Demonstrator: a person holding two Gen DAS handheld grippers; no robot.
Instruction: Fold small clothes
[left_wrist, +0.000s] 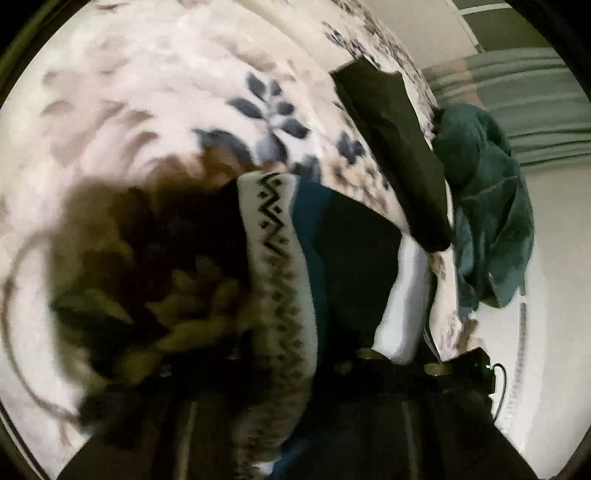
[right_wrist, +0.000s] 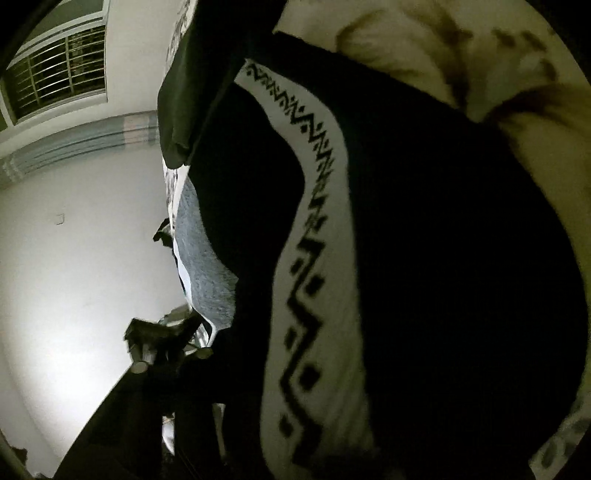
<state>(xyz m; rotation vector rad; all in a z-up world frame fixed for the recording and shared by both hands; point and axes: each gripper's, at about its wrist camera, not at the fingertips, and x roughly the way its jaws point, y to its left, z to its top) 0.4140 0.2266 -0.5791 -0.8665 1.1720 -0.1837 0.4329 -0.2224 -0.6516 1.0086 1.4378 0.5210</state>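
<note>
A dark garment with a white band of black zigzag pattern (left_wrist: 273, 236) hangs close in front of the left wrist camera, over the floral bedspread (left_wrist: 147, 92). It covers my left gripper (left_wrist: 280, 376), whose fingers are hidden under the cloth. In the right wrist view the same dark garment with its zigzag band (right_wrist: 317, 258) fills most of the frame and drapes over my right gripper (right_wrist: 295, 424); its fingers are hidden too. Both views are tilted and blurred.
A folded black garment (left_wrist: 395, 147) lies on the bed near its edge. A teal garment (left_wrist: 487, 199) hangs over the bed edge beside it. A grey cloth (right_wrist: 207, 266) and a barred window (right_wrist: 59, 74) show in the right wrist view.
</note>
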